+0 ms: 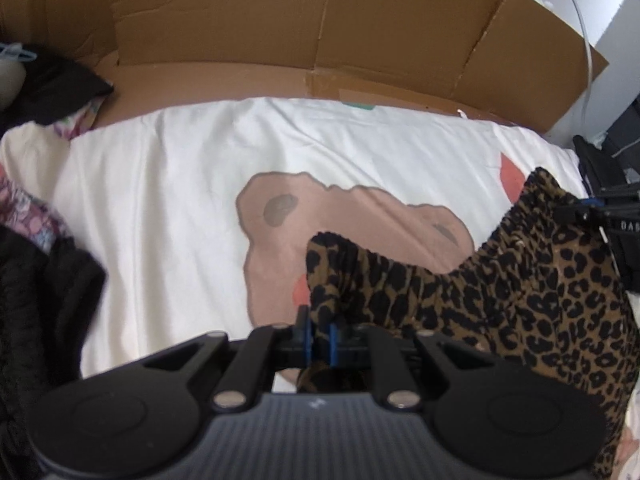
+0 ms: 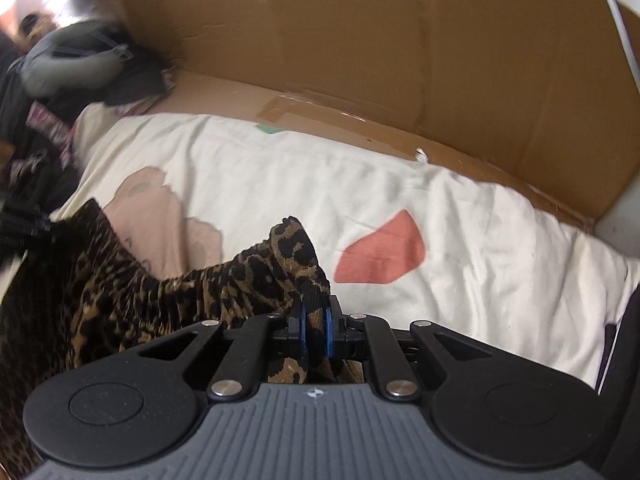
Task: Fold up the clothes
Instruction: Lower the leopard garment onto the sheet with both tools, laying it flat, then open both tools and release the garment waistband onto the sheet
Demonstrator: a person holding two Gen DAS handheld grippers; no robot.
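Note:
A leopard-print garment with a gathered elastic waistband hangs between my two grippers above a white bed cover. My left gripper is shut on one corner of the waistband, the fabric pinched between its blue pads. My right gripper is shut on the other corner of the same leopard-print garment. In the left wrist view the right gripper shows at the far right edge, holding the cloth. In the right wrist view the left gripper is blurred at the far left. The waistband sags between the two holds.
The white bed cover bears a pink-brown bear print and coral patches. A flattened cardboard box stands along the far side. Dark and floral clothes are piled at the left. A grey bag lies at the far left corner.

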